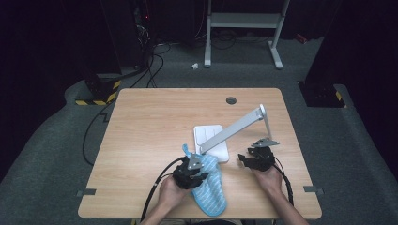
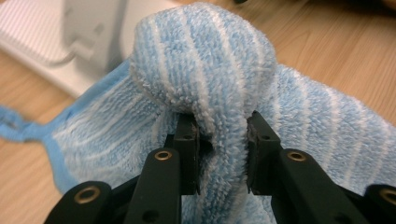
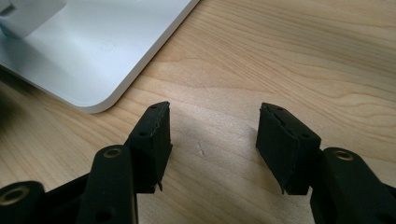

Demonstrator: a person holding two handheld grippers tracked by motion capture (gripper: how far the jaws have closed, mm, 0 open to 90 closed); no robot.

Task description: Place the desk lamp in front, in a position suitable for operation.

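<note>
A blue and white striped towel lies on the wooden table, just in front of a white desk lamp's base. My left gripper is shut on a bunched fold of the towel, which bulges up above the pads. My right gripper stands open to the right of the lamp base, low over bare wood, with nothing between its fingers.
The lamp's long silver arm slants up and right from the base to a head near the table's right side. A round cable hole sits near the far edge. Cables trail off the table's near edge.
</note>
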